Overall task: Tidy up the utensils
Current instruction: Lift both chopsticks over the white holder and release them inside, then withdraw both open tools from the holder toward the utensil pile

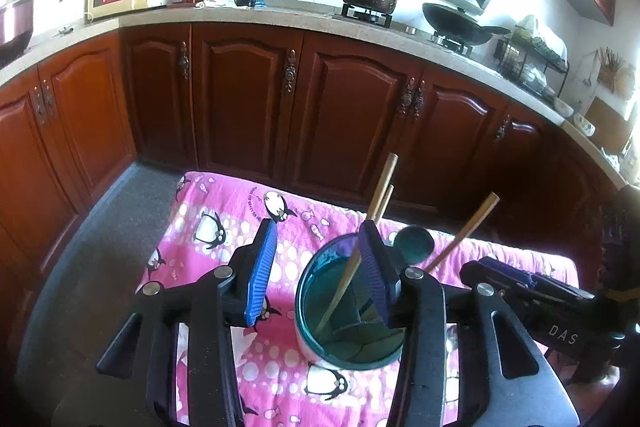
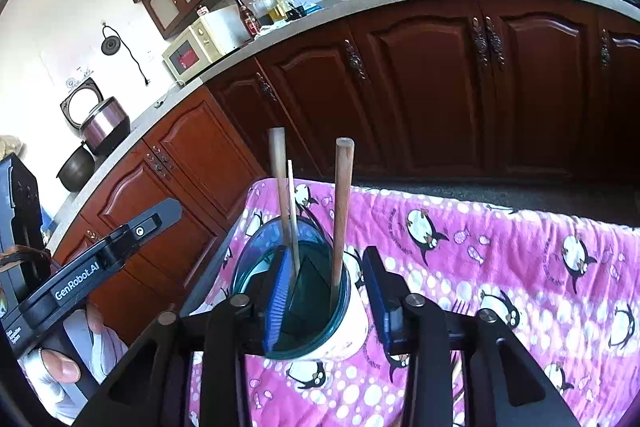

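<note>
Utensils look mostly sorted: thin wooden chopsticks (image 2: 294,215) and a wooden-handled utensil (image 2: 342,211) stand in the round white holder w/ teal rim (image 2: 356,323) on the pink penguin-print blanket (image 2: 500,251). Left gripper (image 1: 316,271) wide, nothing gripped. Right gripper (image 2: 328,299) part-open, straddling the holder, pads clear. Little left, far as visible.

Matt wooden chopsticks (image 2: 342,211) stand in a glossy teal plastic utensil holder (image 1: 348,343); soft pink penguin-print cloth (image 2: 500,267) underneath, glossy dark wood cabinet doors (image 1: 348,107) behind.
</note>
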`<state>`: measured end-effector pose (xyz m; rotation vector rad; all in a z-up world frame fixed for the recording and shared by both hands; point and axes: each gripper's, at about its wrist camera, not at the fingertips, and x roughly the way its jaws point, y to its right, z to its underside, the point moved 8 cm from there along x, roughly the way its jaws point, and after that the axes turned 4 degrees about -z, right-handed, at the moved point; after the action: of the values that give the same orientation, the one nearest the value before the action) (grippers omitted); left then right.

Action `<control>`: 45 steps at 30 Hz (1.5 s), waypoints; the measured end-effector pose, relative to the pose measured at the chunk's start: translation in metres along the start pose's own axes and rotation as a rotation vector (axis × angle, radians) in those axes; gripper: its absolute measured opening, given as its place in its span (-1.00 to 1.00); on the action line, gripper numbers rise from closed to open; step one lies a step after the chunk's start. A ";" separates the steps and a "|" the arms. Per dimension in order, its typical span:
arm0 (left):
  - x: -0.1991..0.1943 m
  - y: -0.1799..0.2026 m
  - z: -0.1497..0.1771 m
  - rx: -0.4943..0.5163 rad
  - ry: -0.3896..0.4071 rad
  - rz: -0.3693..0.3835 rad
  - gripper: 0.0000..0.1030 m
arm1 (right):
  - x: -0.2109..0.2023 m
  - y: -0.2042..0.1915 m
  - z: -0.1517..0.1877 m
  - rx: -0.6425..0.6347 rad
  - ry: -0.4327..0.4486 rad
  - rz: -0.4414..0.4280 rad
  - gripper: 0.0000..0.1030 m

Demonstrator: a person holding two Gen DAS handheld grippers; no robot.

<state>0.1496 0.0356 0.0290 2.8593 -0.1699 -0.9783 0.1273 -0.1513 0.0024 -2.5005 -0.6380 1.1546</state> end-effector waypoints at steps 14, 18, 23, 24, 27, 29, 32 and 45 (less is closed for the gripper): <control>-0.028 0.034 0.046 0.063 -0.017 -0.026 -0.14 | -0.055 0.000 0.033 -0.012 0.043 0.074 -0.13; -0.035 0.052 0.061 0.088 -0.026 -0.013 -0.13 | -0.075 0.008 0.047 -0.014 0.049 0.112 -0.12; -0.045 0.074 0.076 0.130 -0.026 0.009 -0.13 | -0.095 0.020 0.065 0.003 0.046 0.149 -0.09; -0.046 0.078 0.079 0.136 -0.027 0.012 -0.13 | -0.098 0.022 0.069 0.006 0.045 0.157 -0.08; -0.049 0.090 0.087 0.156 -0.026 0.024 -0.12 | -0.108 0.034 0.080 0.013 0.043 0.187 -0.01; -0.051 0.098 0.093 0.164 -0.034 0.031 -0.10 | -0.113 0.040 0.085 0.019 0.038 0.204 -0.01; -0.051 0.107 0.102 0.177 -0.049 0.043 -0.09 | -0.120 0.050 0.095 0.038 0.027 0.219 -0.01; -0.047 0.127 0.126 0.200 -0.103 0.080 0.09 | -0.134 0.083 0.126 0.107 -0.002 0.249 0.00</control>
<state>0.0268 -0.0927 -0.0235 2.9523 -0.4105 -1.1537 -0.0254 -0.2797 -0.0290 -2.5392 -0.2619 1.2396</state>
